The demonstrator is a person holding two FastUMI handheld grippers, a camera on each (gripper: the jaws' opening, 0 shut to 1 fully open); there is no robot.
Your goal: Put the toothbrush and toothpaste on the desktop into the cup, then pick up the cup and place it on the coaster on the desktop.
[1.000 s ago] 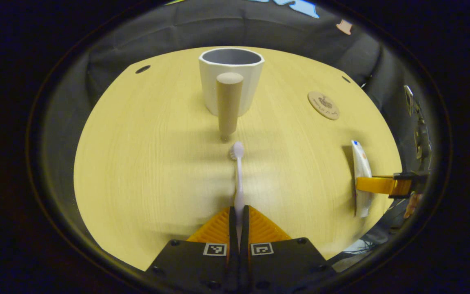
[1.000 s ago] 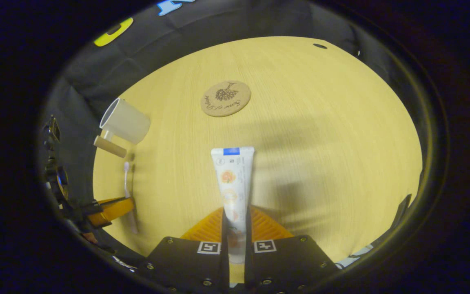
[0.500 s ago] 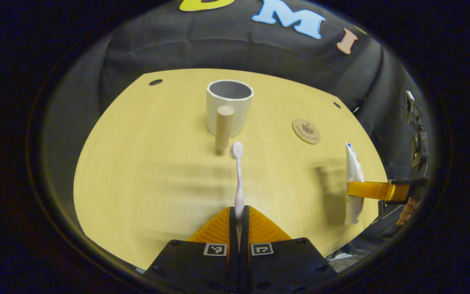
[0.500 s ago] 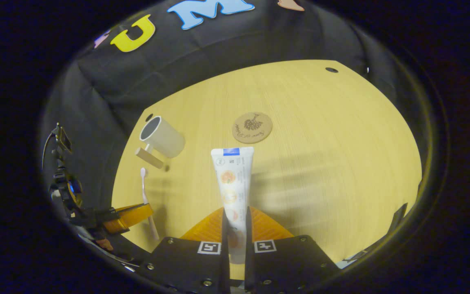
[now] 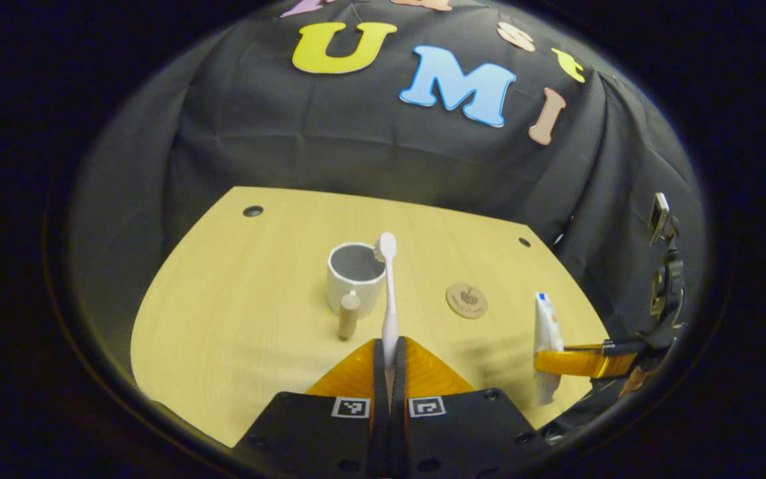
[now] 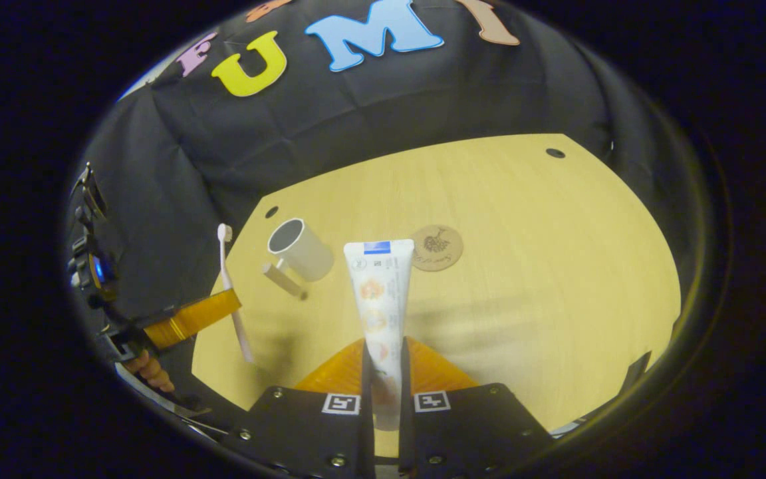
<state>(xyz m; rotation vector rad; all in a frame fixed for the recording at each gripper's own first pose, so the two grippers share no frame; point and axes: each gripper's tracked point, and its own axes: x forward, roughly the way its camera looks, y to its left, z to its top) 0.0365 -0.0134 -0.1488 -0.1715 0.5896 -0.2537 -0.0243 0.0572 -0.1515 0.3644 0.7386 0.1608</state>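
Your left gripper [image 5: 388, 356] is clamped on the toothbrush [image 5: 389, 293], handle pinched between both fingers, bristle head pointing forward and lined up in the left gripper view with the rim of the cup [image 5: 354, 278]. Your right gripper [image 6: 383, 369] is closed on the toothpaste [image 6: 380, 299], flat crimped end forward. Both items are held above the desktop [image 6: 542, 266]. The cup stands upright, wooden handle toward you; the coaster [image 5: 467, 300] lies bare to its right.

The toothbrush [image 5: 389, 293] handle's lower end is hidden between the left tongs [image 5: 389, 352]; the coaster [image 5: 467, 300] print at 2 o'clock is too small to read.
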